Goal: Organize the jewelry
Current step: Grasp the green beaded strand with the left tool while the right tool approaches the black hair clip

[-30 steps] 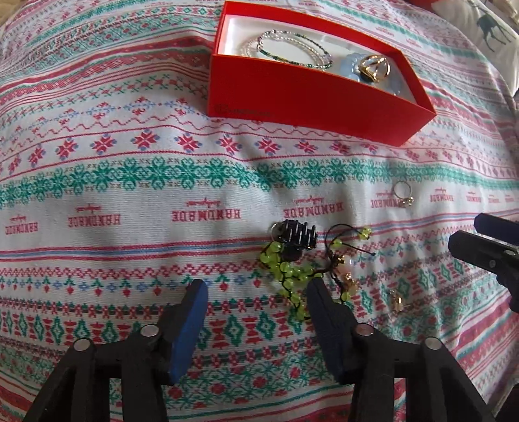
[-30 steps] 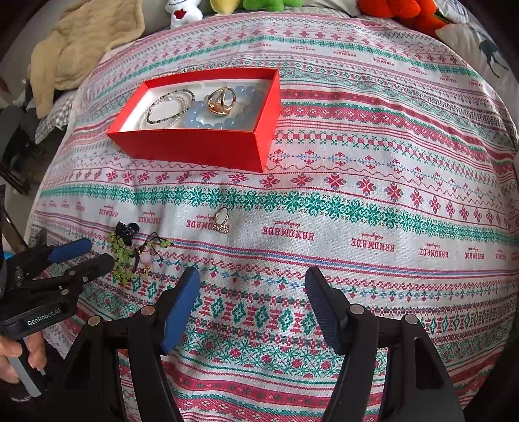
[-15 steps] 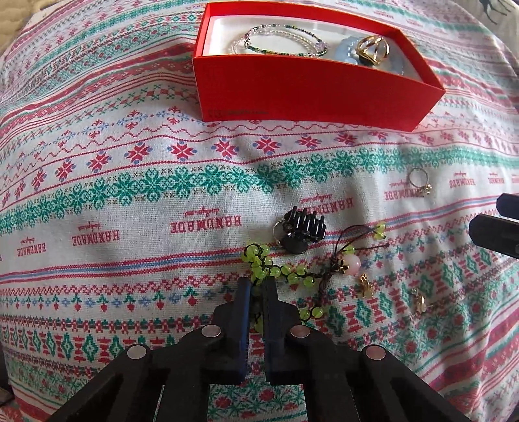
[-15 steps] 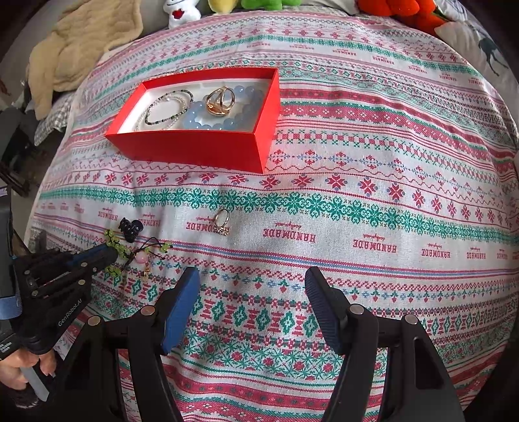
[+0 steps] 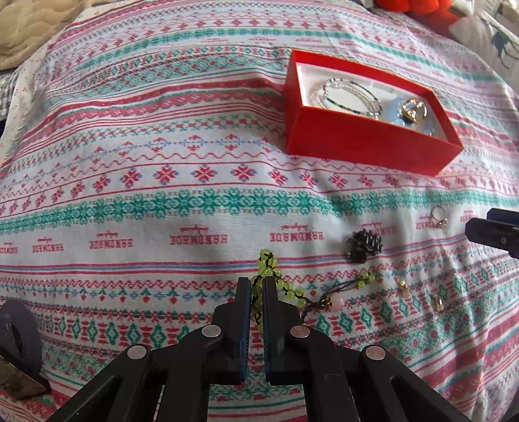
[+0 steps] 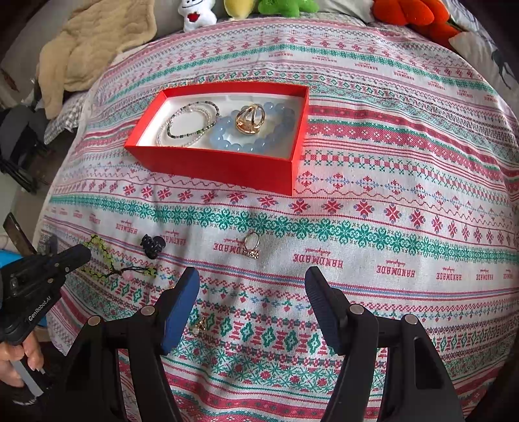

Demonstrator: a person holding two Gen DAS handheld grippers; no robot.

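My left gripper is shut on a green bead bracelet. Part of the bracelet stands up between the pads, and its dark cord and pink bead trail on the patterned bedspread to the right. In the right wrist view the left gripper sits at the far left with the green bead bracelet at its tip. A red box lies beyond, holding bead bracelets and a gold piece. My right gripper hovers open and holds nothing, just short of a gold ring.
A black hair claw lies right of the bracelet, and small gold earrings lie farther right. Another earring lies by my right gripper's left finger. Plush toys and a beige blanket sit at the back. The bed's edge is at the left.
My left gripper closed on the green bracelet and pulled it up and to the left, away from the hair claw. The right gripper stayed put and open.
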